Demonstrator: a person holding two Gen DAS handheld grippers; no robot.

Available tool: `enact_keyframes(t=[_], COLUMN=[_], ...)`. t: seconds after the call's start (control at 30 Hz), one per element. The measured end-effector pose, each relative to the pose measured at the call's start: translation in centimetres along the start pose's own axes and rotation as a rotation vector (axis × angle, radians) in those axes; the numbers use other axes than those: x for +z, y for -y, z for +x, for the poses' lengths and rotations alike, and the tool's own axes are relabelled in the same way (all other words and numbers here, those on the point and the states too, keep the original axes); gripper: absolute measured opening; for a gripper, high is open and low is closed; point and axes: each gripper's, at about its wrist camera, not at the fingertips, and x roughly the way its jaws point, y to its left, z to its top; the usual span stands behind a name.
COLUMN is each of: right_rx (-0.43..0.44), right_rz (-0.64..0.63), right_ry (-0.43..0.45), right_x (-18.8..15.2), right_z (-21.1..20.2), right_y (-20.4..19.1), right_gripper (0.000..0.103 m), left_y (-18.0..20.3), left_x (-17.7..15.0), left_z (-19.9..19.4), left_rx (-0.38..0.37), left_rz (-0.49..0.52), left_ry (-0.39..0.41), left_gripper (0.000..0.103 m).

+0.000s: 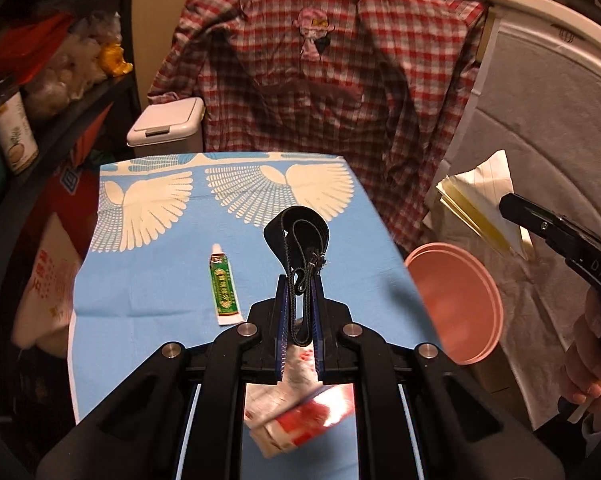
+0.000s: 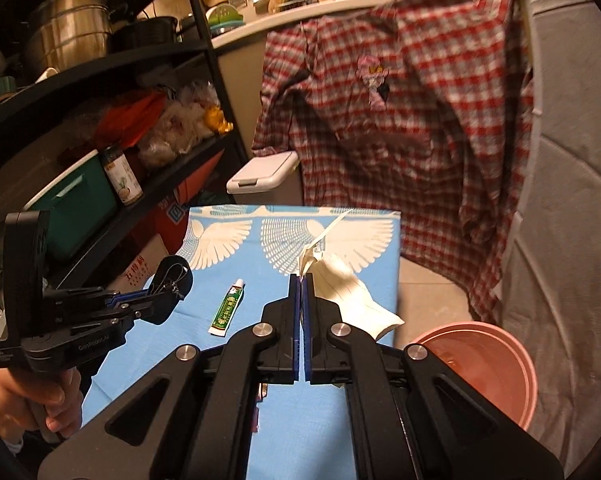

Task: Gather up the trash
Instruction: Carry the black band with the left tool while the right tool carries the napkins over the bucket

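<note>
- Cluttered kitchen corner; a blue bird-print cloth (image 1: 148,280) covers the table, with a green ointment tube (image 1: 224,288) lying on it.
- Left gripper (image 1: 300,300) is clamped on a black strap (image 1: 300,236).
- Right gripper (image 2: 302,280) pinches folded paper (image 2: 340,288) near the pink bucket (image 2: 500,368) — its thin hold could slip, so the paper drops outside the bucket.

Red plaid shirt (image 1: 316,76) hanging beyond the jaws, blue patterned cloth (image 1: 160,280) beneath them, lidded white bin (image 1: 166,126) far left, black shelf rack (image 2: 112,120) with steel pot (image 2: 70,20) at left
</note>
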Motion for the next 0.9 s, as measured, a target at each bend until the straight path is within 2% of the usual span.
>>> enact_keyframes(t=[0.1, 0.3, 0.43, 0.57, 0.8, 0.9], right_rx=[-0.014, -0.053, -0.073, -0.108, -0.148, -0.16], right_rz=[0.007, 0.064, 0.102, 0.101, 0.104, 0.106], right_ry=[0.016, 0.051, 0.05, 0.059, 0.049, 0.051], right_x=[-0.3, -2.5, -3.5, -3.9, -4.7, -4.9], right_z=[-1.5, -2.9, -2.9, -3.2, -3.4, -3.7], right_y=[0.5, 2.3, 3.8, 4.7, 5.8, 6.2], right_gripper=[0.001, 0.001, 0.001, 0.001, 0.001, 0.001], left_y=[1.2, 2.3, 3.0, 4.9, 6.3, 7.2], left_x=[-0.3, -1.4, -2.3, -2.3, -2.1, -2.2], left_z=[-1.0, -1.4, -1.4, -1.5, -0.9, -0.3], left_rx=[0.0, -0.017, 0.03, 0.061, 0.039, 0.052], left_rz=[-0.009, -0.091, -0.131, -0.083, -0.086, -0.059], left_ry=[0.027, 0.065, 0.103, 0.133, 0.126, 0.123], left_gripper=[0.01, 0.01, 0.01, 0.011, 0.011, 0.011])
